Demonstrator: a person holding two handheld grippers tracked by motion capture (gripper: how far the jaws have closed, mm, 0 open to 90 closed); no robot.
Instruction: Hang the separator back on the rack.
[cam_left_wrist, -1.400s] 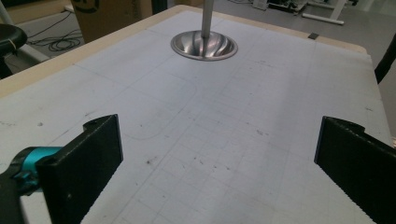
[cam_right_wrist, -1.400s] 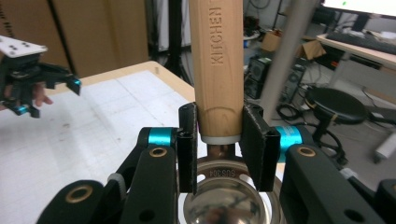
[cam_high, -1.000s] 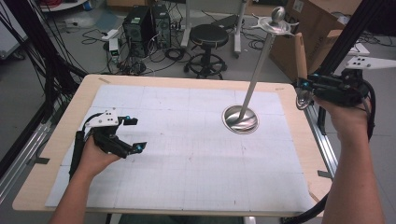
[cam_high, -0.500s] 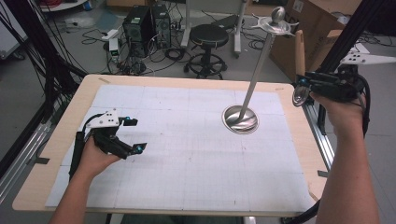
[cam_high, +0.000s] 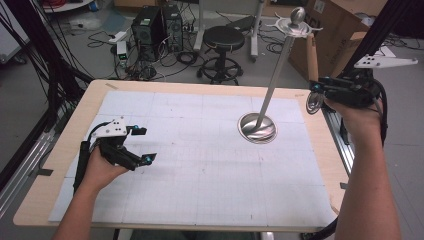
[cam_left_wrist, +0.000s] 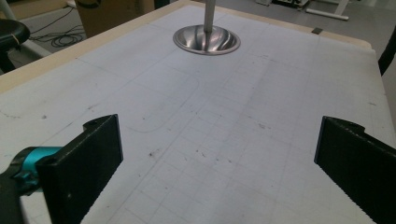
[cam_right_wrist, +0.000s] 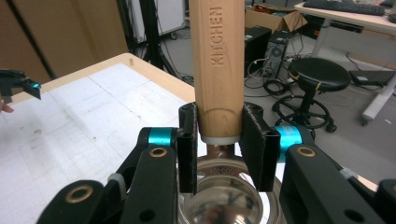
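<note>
Wooden ladle handle (cam_right_wrist: 218, 65) clamped upright in right gripper (cam_right_wrist: 218, 144), bowl below.

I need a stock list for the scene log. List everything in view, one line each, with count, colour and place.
Ladle: one, wooden handle and shiny metal bowl, held upright at the table's right edge.
Stand: one, silver, a tall pole rising from a round base on the mat, right of centre.
Mat: one, white with a grid, covering most of the table.
Table: one, light wood, its rim showing around the mat.
Stool: one, black, on the floor behind the table.
Computer towers: two, black, on the floor at the back left.
Cardboard box: one, brown, back right.
Left gripper: one, black, open, over the mat's left side.
Right gripper: one, black, shut on the ladle's handle.
</note>
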